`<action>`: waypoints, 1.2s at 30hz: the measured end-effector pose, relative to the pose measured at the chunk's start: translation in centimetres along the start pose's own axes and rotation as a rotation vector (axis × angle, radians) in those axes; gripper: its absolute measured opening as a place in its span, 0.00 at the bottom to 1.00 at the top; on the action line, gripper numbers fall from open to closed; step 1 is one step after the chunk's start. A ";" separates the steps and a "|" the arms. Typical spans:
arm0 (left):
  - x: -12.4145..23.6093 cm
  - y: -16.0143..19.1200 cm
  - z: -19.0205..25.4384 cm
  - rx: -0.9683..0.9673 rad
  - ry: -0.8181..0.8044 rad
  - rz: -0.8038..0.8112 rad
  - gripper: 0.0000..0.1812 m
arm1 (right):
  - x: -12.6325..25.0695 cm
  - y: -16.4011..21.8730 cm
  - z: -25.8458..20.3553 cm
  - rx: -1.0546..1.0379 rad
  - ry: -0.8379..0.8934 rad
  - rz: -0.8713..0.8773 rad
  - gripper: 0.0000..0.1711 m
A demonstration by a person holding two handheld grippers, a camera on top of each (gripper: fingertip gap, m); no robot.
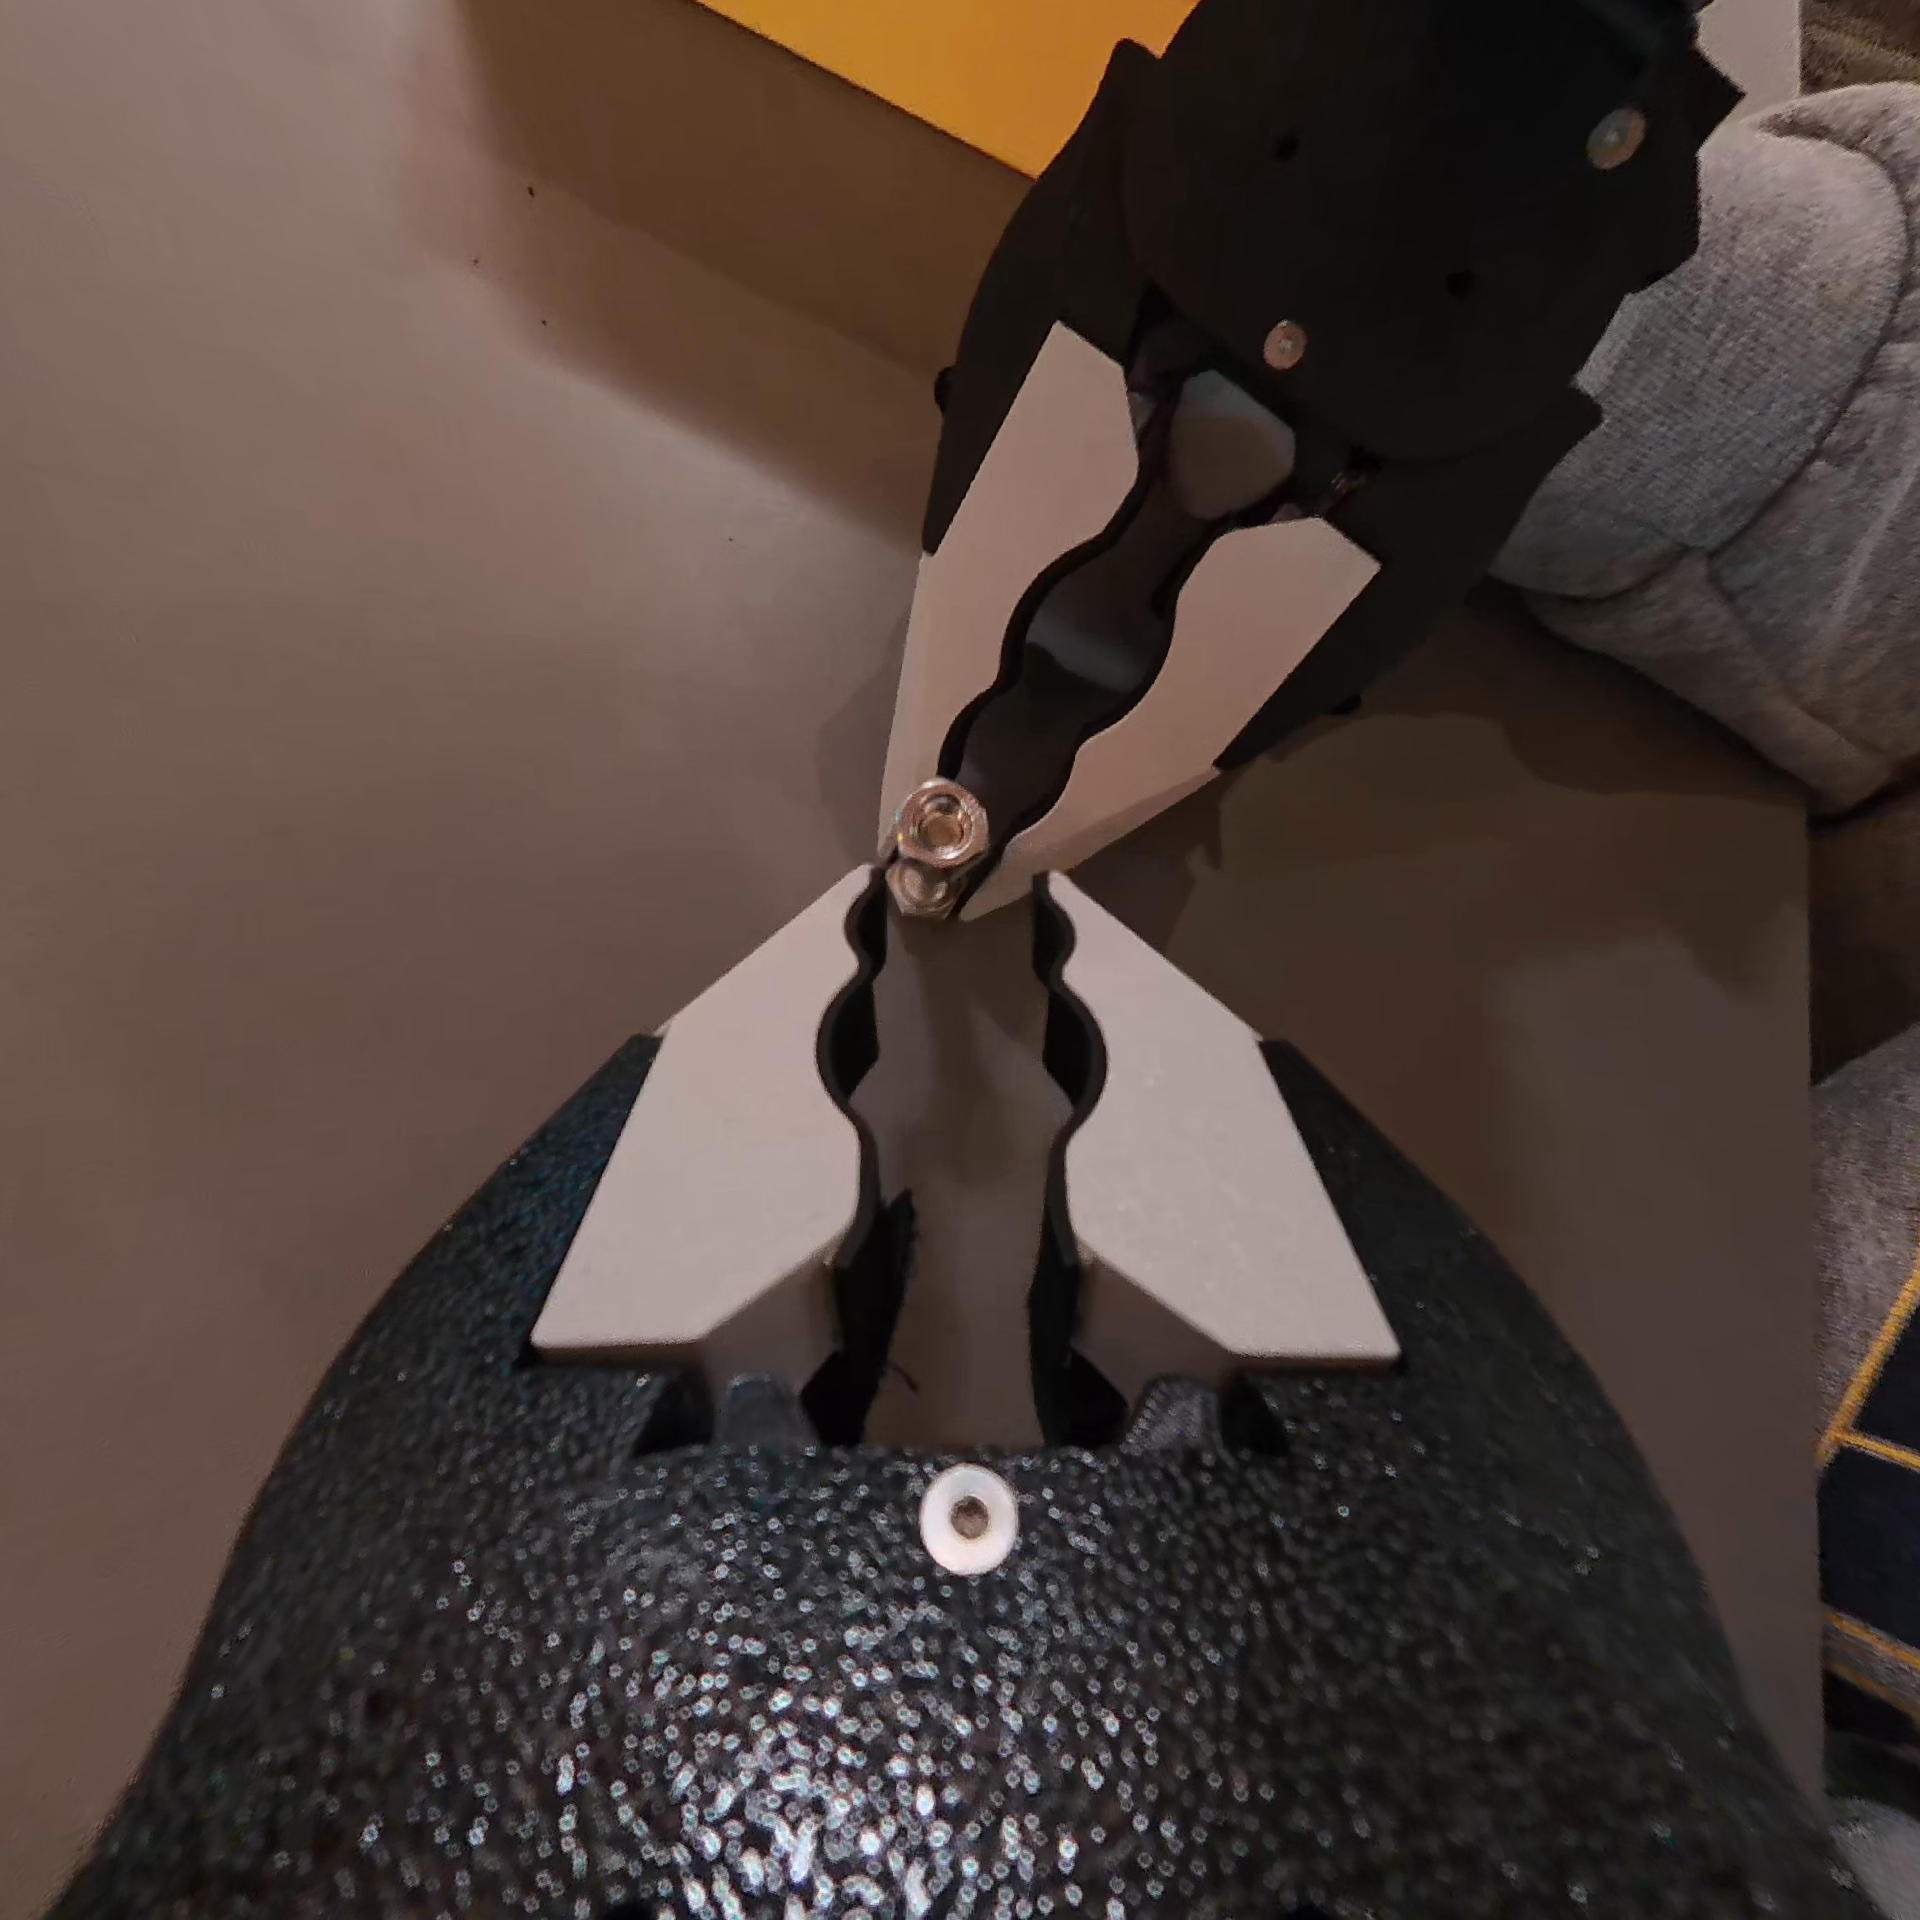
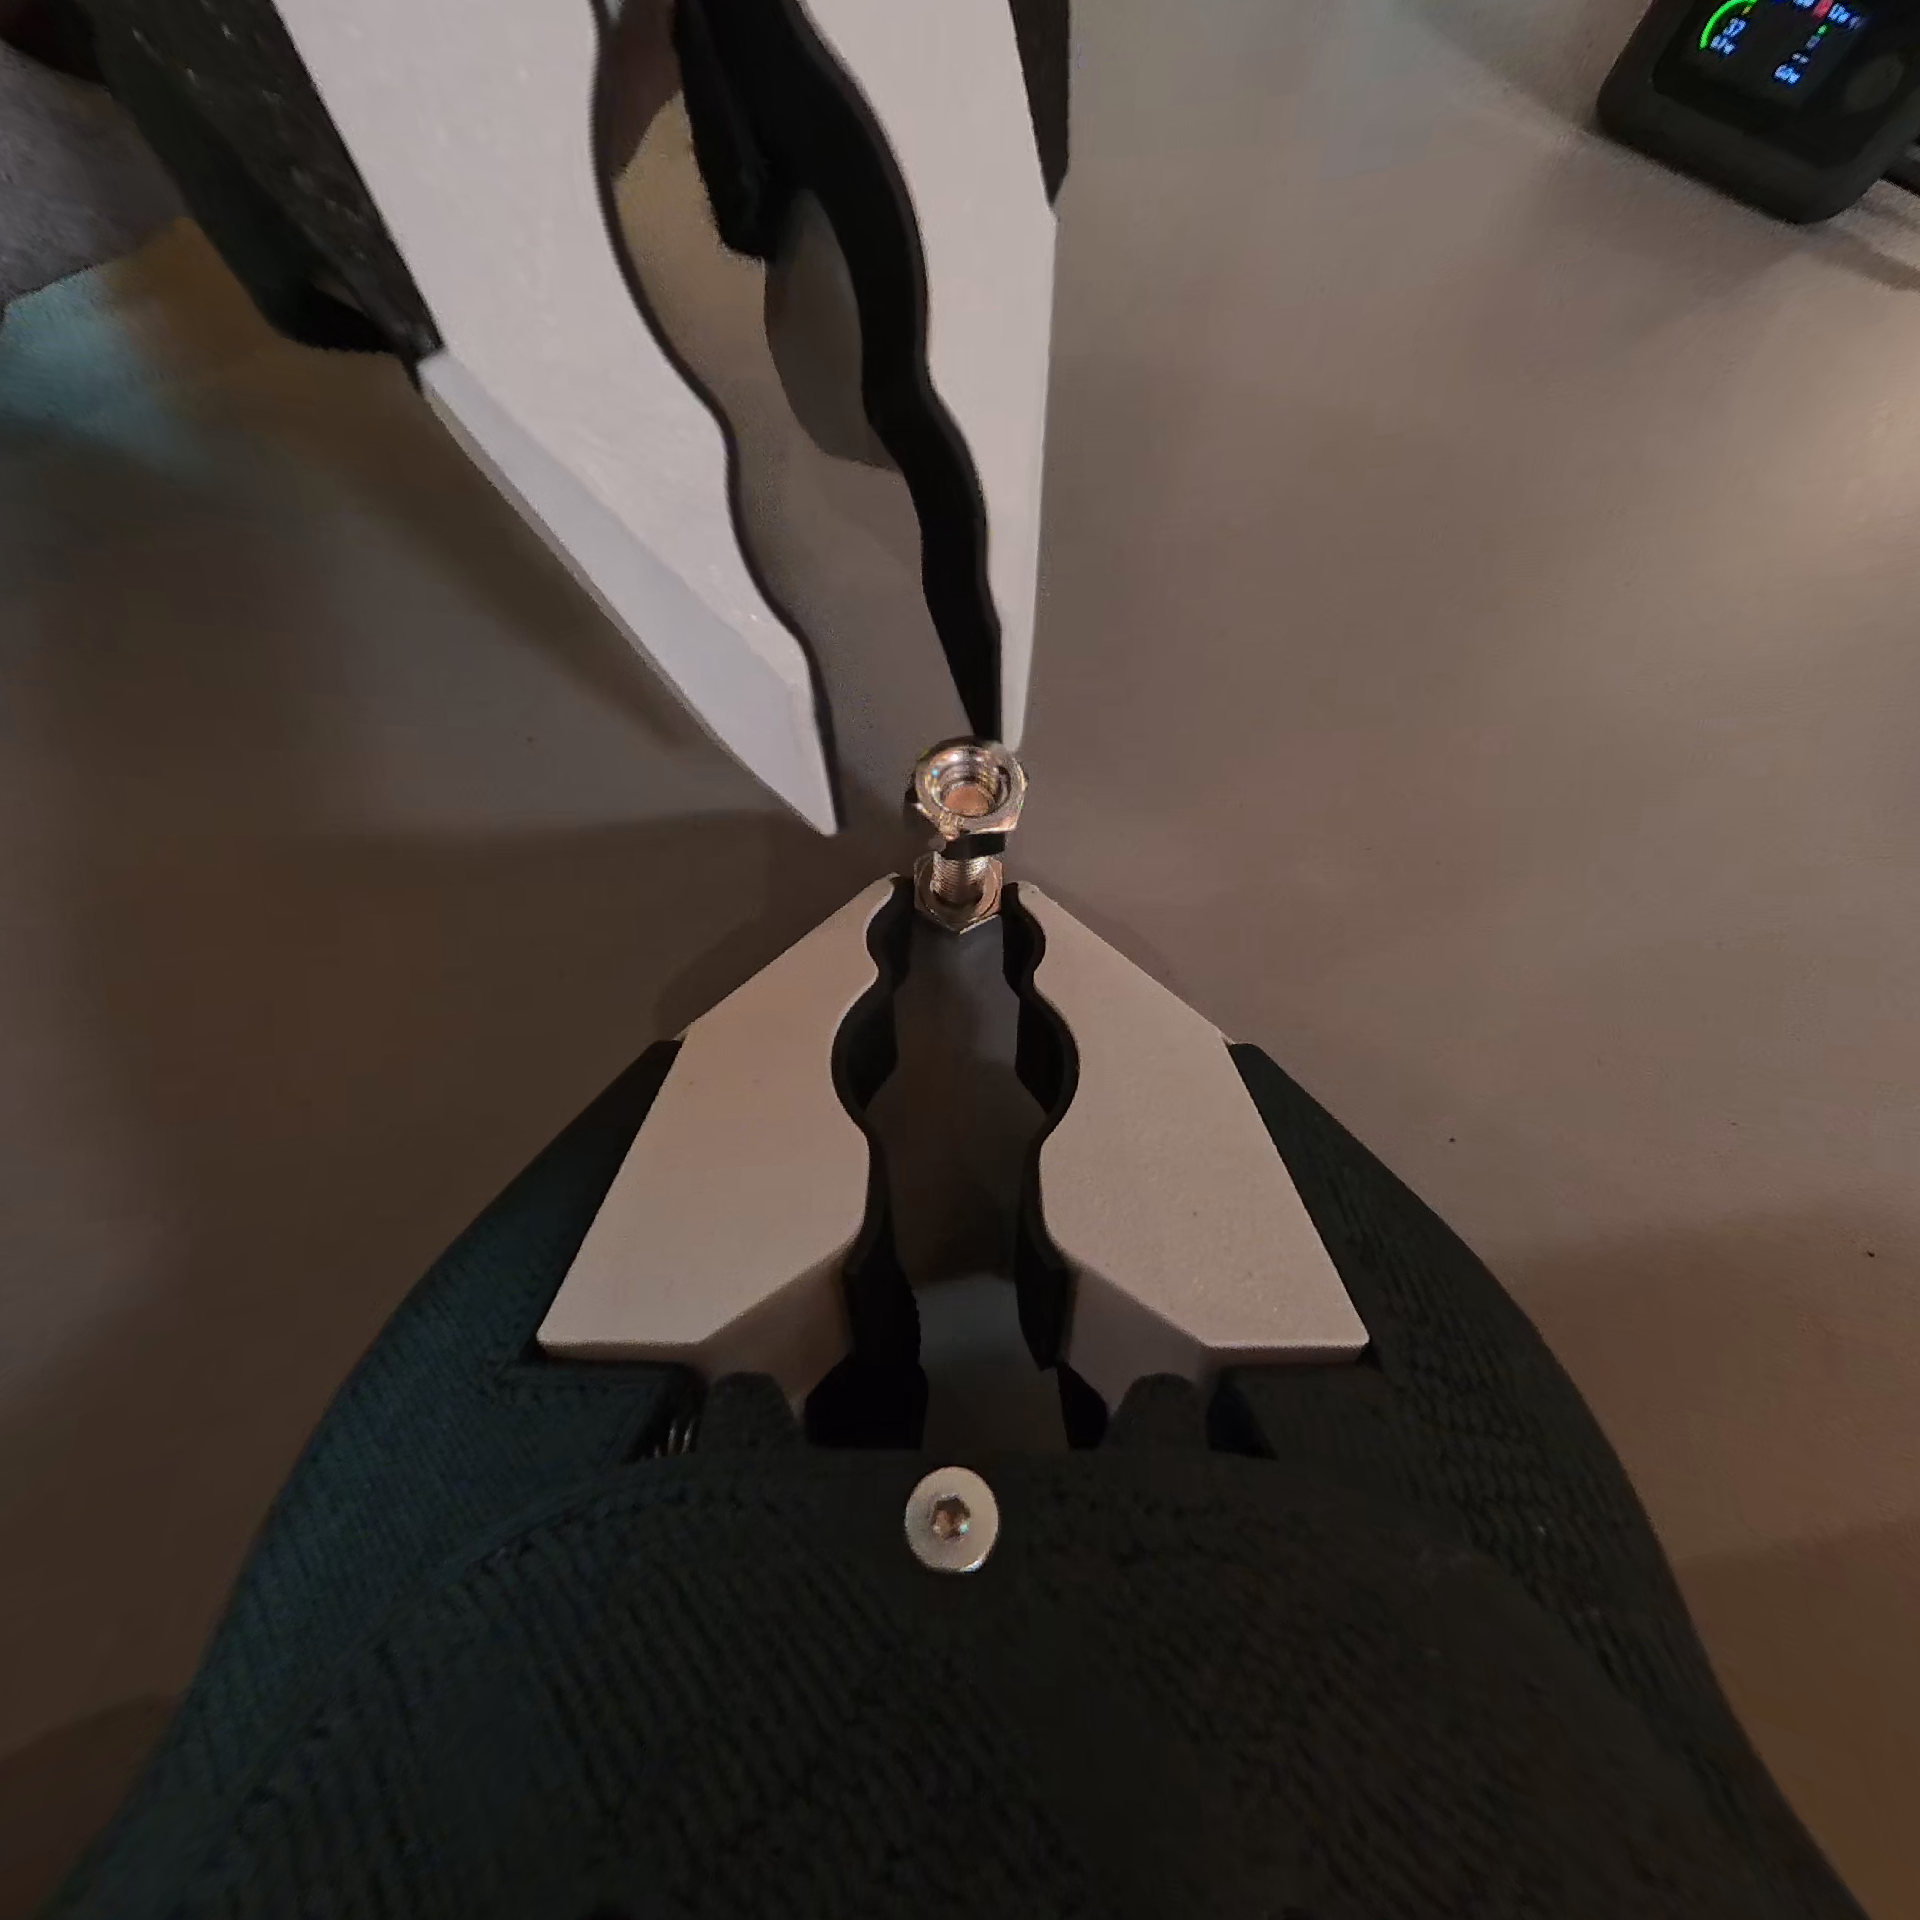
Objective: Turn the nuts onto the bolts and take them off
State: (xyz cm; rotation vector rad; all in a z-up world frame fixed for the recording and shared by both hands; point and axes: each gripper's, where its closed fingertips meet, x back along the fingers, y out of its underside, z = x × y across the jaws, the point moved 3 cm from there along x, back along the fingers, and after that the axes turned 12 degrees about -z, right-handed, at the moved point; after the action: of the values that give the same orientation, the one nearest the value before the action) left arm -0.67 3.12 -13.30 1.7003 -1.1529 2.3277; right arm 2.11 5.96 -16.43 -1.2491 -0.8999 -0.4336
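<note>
A small silver bolt (image 2: 948, 883) carries a hex nut (image 2: 966, 795) at the end of its thread. My right gripper (image 2: 958, 896) is shut on the bolt's head and holds it above the beige table (image 2: 1455, 727). In the left wrist view the right gripper (image 1: 930, 883) comes in from the upper right with the bolt (image 1: 920, 896) and the nut (image 1: 940, 826) at its tips. My left gripper (image 1: 958, 883) is open, its tips on either side of the nut. In the right wrist view the left gripper (image 2: 914, 779) reaches down from above, one fingertip (image 2: 1006, 717) close beside the nut.
A dark device with a lit screen (image 2: 1766, 94) stands at the table's far right corner. Grey upholstery (image 1: 1787, 436) lies along the table's right edge, and a yellow surface (image 1: 883, 83) lies past its far edge. Only a small space, under 4 cm, lies between the two pairs of fingers.
</note>
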 end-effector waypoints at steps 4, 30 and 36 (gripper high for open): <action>0.1 1.2 -0.1 0.033 0.046 0.026 0.17 | 0.0 0.0 0.0 -0.001 -0.001 0.000 0.10; 1.0 0.1 -0.5 -0.016 0.018 0.304 0.25 | 0.2 -0.3 -0.6 0.037 -0.018 0.035 0.09; 1.0 0.3 -0.9 -0.001 0.012 0.314 0.25 | 0.6 -0.9 -0.9 0.052 -0.026 0.079 0.09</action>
State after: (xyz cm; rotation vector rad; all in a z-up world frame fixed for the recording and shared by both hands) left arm -1.96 3.08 -12.69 1.6022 -1.5161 2.5006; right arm 2.13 4.97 -15.44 -1.2410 -0.8750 -0.3299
